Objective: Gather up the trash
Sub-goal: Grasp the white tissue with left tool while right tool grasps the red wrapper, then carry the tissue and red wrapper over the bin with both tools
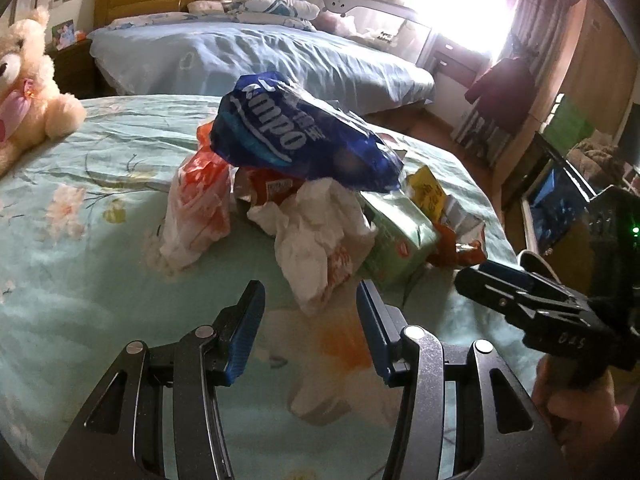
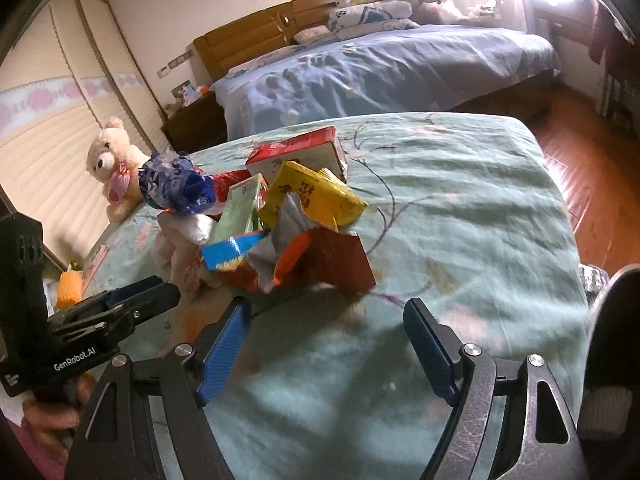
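Observation:
A pile of trash lies on the green floral bedspread [image 1: 80,240]. A blue tissue wrapper [image 1: 296,136] sits on top of it. Below are an orange-and-white plastic bag [image 1: 196,208], crumpled white paper [image 1: 316,232], a green box [image 1: 396,232], a yellow packet [image 1: 426,192] and a red snack bag [image 1: 456,240]. My left gripper [image 1: 310,320] is open just short of the white paper, holding nothing. My right gripper [image 2: 328,336] is open wide in front of the red snack bag [image 2: 328,260], also holding nothing. A red carton [image 2: 296,152] lies at the back of the pile.
A cream teddy bear [image 1: 28,92] sits at the bed's far left. A second bed with blue sheets [image 1: 240,52] stands behind. Wooden floor [image 2: 580,148] runs along the right of the bed. An orange object [image 2: 70,288] lies at the left edge.

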Available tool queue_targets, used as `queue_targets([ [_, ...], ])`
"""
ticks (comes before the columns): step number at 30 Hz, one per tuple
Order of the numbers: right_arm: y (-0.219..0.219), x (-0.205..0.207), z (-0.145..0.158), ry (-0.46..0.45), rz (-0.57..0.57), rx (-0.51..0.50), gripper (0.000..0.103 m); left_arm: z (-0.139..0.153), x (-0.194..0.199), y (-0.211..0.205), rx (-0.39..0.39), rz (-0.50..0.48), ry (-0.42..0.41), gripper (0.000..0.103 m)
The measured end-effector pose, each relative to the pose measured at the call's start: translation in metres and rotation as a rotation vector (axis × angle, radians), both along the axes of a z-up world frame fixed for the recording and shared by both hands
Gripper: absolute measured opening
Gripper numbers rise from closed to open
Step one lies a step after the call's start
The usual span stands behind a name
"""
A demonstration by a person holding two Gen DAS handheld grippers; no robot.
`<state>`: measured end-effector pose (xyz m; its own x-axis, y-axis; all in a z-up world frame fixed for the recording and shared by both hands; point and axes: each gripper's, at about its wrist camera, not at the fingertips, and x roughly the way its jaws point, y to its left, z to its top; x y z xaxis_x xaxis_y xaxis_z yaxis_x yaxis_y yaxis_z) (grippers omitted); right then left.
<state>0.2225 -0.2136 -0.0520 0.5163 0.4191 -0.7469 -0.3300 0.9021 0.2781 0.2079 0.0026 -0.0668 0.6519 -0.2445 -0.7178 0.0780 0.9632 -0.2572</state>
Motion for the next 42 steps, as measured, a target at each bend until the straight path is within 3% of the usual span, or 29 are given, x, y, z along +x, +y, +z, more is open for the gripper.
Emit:
queue_targets([
  [4, 0.002, 0.01, -0.003, 0.008, 0.016, -0.005, 0.079, 0.0, 0.007, -0.001, -0.01, -0.018, -0.002, 0.048],
  [6, 0.002, 0.014, -0.004, 0.012, 0.018, -0.001, 0.071, 0.0, 0.009, -0.003, -0.01, -0.029, -0.002, 0.043],
  [8, 0.003, 0.015, -0.004, 0.017, 0.019, -0.001, 0.049, -0.002, 0.011, -0.006, -0.012, -0.045, 0.004, 0.03],
  [9, 0.002, 0.015, -0.005, 0.019, 0.019, 0.002, 0.043, -0.002, 0.011, -0.008, -0.009, -0.051, 0.006, 0.024],
  [11, 0.001, 0.014, -0.005, 0.024, 0.017, 0.009, 0.017, -0.003, 0.01, -0.012, -0.005, -0.062, 0.007, 0.02],
  [16, -0.005, 0.004, -0.003, 0.016, 0.002, 0.031, 0.0, -0.002, 0.005, -0.011, -0.008, -0.053, -0.009, 0.016],
  [19, -0.009, -0.004, -0.003, 0.026, 0.002, 0.045, 0.0, -0.002, 0.0, -0.01, -0.017, -0.05, -0.01, 0.015],
  [24, -0.018, -0.018, 0.006, 0.022, -0.032, 0.079, 0.016, -0.002, -0.012, -0.01, -0.025, -0.055, -0.013, 0.014],
  [26, -0.022, -0.023, 0.014, 0.0, -0.056, 0.112, 0.048, -0.003, -0.017, -0.011, -0.028, -0.058, -0.012, 0.014],
  [31, -0.019, -0.017, 0.031, -0.046, -0.12, 0.151, 0.05, -0.004, -0.027, -0.016, -0.017, -0.073, -0.014, 0.014],
  [35, -0.012, 0.001, 0.023, -0.004, -0.182, 0.154, 0.054, -0.003, -0.032, -0.018, -0.027, -0.081, -0.013, 0.014],
  [39, -0.01, 0.011, 0.0, 0.08, -0.208, 0.157, 0.051, -0.003, -0.038, -0.02, -0.03, -0.092, -0.011, 0.014],
  [40, -0.01, 0.009, -0.003, 0.09, -0.207, 0.16, 0.034, -0.003, -0.039, -0.021, -0.033, -0.095, -0.01, 0.014],
  [41, -0.011, 0.007, -0.006, 0.098, -0.203, 0.159, 0.01, -0.002, -0.04, -0.022, -0.034, -0.098, -0.01, 0.014],
  [42, -0.011, 0.004, -0.007, 0.1, -0.201, 0.153, 0.006, -0.002, -0.04, -0.023, -0.034, -0.102, -0.011, 0.014],
])
